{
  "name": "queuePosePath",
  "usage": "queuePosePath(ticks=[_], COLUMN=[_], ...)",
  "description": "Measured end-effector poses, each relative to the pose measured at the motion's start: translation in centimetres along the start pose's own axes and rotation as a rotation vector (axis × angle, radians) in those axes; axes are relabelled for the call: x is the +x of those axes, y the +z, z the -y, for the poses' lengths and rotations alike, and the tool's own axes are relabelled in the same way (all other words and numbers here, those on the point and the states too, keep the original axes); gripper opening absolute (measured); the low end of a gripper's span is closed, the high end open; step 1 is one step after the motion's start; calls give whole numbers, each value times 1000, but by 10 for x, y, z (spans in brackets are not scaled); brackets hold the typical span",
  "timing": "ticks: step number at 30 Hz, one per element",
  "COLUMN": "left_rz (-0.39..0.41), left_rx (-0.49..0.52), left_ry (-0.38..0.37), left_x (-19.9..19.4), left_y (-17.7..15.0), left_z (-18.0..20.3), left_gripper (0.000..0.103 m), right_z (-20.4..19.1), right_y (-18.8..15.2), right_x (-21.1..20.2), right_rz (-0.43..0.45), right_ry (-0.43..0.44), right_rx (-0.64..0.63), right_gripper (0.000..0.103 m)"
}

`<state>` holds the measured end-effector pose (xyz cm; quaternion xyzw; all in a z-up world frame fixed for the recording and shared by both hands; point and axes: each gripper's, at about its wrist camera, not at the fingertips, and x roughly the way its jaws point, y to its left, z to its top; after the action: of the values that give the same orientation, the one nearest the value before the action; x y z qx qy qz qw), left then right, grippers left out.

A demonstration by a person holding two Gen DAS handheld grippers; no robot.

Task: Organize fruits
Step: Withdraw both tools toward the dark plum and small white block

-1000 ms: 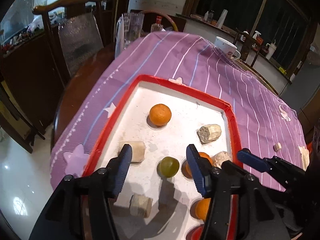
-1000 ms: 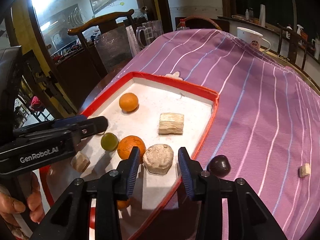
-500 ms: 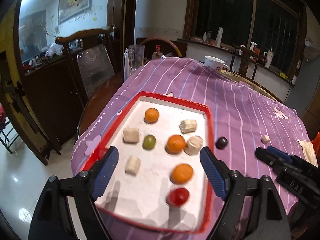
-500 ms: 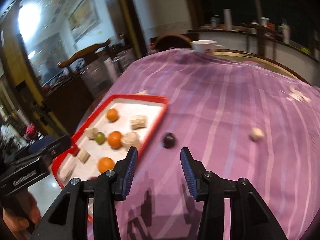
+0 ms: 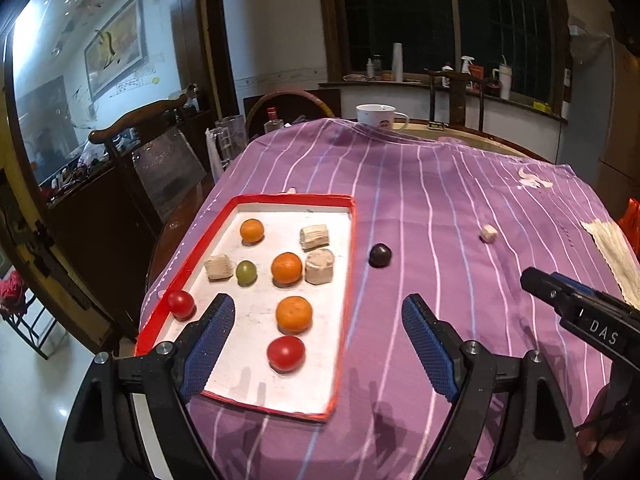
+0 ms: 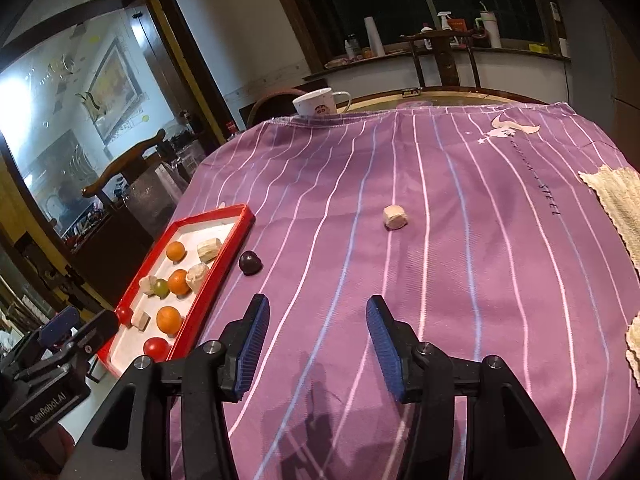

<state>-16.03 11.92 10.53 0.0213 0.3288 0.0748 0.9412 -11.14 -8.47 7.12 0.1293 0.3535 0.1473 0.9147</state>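
Note:
A red-rimmed white tray lies on the purple striped cloth. It holds three oranges, a green fruit, two red fruits and several pale blocks. Right of the tray, a dark purple fruit lies on the cloth. Farther right lies a pale block. My left gripper is open and empty, back from the tray's near right corner. Jaws still opening, my right gripper hangs over bare cloth with nothing between them.
A white mug stands at the table's far edge. Glass jugs and a bottle stand at the far left. A woven mat lies at the right edge. Wooden chairs surround the table.
Both grippers pulled back from the tray and rose, so more of the table shows. The left jaws spread wide. The right gripper swung right over the cloth and its jaws widened.

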Motion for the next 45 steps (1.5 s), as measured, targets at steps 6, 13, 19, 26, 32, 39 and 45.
queuePosePath(ticks=[6, 13, 19, 26, 32, 39, 45], left_rz=[-9, -18, -24, -37, -51, -71, -91], left_rx=[30, 44, 41, 40, 38, 29, 13], left_ry=[-9, -20, -28, -33, -40, -55, -90], left_x=[-5, -7, -6, -1, 4, 12, 22], left_y=[-2, -5, -6, -9, -11, -16, -29], left_z=[14, 19, 19, 19, 20, 21, 24], left_gripper=[85, 85, 85, 85, 85, 85, 85], right_z=[6, 9, 9, 9, 8, 11, 23], right_y=[-4, -6, -7, -10, -11, -13, -21], right_x=[-10, -15, -15, -12, -8, -5, -7], right_rz=[13, 15, 13, 0, -13, -18, -9], right_ry=[11, 11, 13, 14, 14, 13, 11], right_rx=[10, 17, 13, 15, 18, 25, 44], right_gripper=[57, 57, 57, 57, 58, 58, 58])
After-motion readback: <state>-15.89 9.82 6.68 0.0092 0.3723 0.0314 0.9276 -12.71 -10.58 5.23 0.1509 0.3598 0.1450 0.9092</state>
